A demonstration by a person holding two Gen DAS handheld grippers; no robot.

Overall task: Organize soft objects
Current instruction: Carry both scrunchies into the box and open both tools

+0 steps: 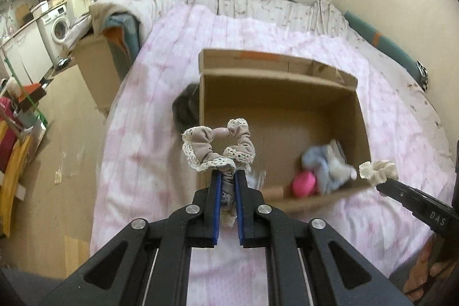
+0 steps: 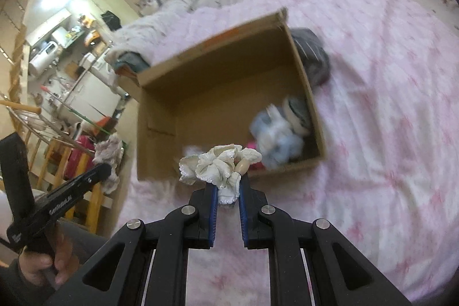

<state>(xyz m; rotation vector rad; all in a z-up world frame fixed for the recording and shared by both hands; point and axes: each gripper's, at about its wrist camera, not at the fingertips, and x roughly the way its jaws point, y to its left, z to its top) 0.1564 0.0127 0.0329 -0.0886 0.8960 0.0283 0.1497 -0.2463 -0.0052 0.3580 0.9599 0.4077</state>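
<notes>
A beige lace-trimmed scrunchie sits pinched in the left claw; a cream scrunchie in the right claw, open cardboard box beyond.

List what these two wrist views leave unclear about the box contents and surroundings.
- Pale blue fluffy item in the cardboard box: motion-blurred in the right wrist view.
- Pink item: partly hidden by the near box wall.
- Grey bundle: box wall hides most of it, left wrist view.

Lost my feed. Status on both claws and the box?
Left claw shut on beige lace scrunchie. Right claw shut on cream scrunchie. Cardboard box open ahead, nothing blocking.
</notes>
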